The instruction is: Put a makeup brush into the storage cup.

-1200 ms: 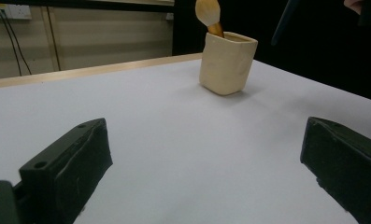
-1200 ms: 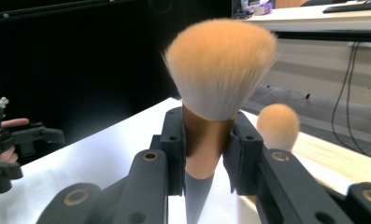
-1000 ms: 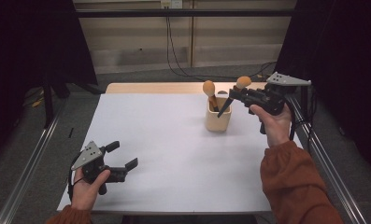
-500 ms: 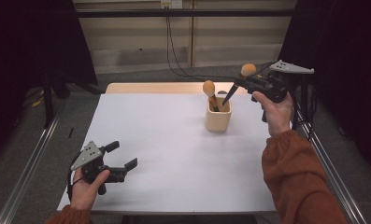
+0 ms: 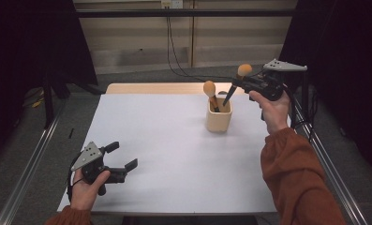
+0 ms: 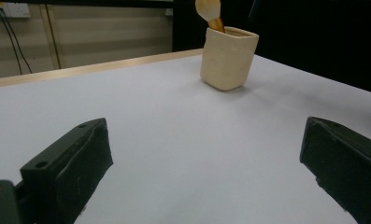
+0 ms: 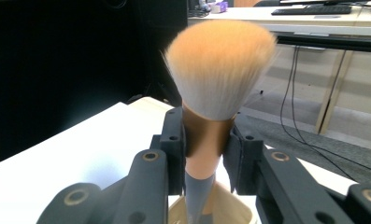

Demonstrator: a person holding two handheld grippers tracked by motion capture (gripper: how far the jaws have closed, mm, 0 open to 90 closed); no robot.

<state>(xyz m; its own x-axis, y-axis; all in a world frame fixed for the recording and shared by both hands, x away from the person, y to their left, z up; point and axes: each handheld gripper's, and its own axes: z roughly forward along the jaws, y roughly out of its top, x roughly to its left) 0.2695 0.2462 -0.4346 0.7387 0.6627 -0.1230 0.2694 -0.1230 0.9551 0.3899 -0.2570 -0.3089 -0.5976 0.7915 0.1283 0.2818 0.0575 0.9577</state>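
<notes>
Two fluffy brushes [image 5: 242, 71] (round-headed), squarish cup [image 5: 219, 120]

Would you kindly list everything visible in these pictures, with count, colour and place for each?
Table: one, white top with a pale wooden far edge, centre of the high view.
Cup: one, cream, far right part of the table.
Brush in the cup: one, tan bristles, standing in the cup.
Held brush: one, tan bristles, copper collar, dark handle, tilted above the cup.
Wall socket: one, white, on the far wall, cables hanging below.
Right gripper: one, black, shut on the held brush's collar.
Left gripper: one, black, jaws open, near left of the table.
Sleeves: two, rust orange, bottom edge.
</notes>
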